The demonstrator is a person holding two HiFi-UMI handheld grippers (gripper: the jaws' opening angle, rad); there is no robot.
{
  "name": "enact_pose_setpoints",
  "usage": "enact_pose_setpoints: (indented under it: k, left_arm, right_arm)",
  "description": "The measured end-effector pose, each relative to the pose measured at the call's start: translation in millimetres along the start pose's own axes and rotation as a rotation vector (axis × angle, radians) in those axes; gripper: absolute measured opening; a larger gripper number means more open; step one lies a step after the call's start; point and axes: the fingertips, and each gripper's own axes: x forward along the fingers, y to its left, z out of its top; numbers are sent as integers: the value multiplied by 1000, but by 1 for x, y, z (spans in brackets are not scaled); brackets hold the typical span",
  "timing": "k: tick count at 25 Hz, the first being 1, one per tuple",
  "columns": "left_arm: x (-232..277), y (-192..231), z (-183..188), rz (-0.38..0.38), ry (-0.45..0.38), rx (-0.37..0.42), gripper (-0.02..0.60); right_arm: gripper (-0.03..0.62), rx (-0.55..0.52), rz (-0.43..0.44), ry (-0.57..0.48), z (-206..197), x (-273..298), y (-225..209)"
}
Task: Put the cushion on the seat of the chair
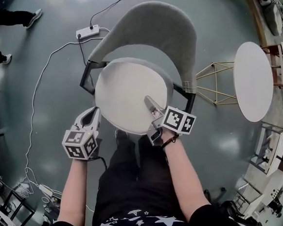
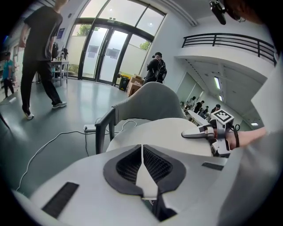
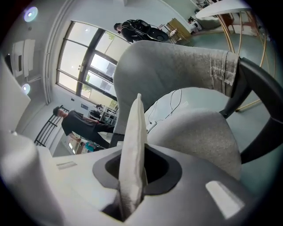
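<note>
Two grips share the cushion's [image 1: 126, 92] near edge: our left gripper [image 1: 93, 113] and right gripper [image 1: 151, 103] clamp it, and we judge the seat [image 3: 203, 137] lies below and ahead of both.

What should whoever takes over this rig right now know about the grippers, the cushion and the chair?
Left gripper: shut on the near-left edge of the round cream fabric cushion.
Right gripper: shut on its near-right edge.
Cushion: held flat over the seat of the grey upholstered chair; whether it rests there is unclear.
Done: pickup, alignment.
To do: lower it, release both grippers.
</note>
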Motion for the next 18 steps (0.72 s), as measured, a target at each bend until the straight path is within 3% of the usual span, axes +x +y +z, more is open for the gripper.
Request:
enact_pose_setpoints:
  k: [6,18]
  left_arm:
    - [27,-5,-19,-6,47,-1,20]
    - [61,-21,-40,-14,95,-6,20]
  right_arm:
    - [63,-125,-186,13,0,9,-51]
    - [77,-220,-311,25,-5,29,-127]
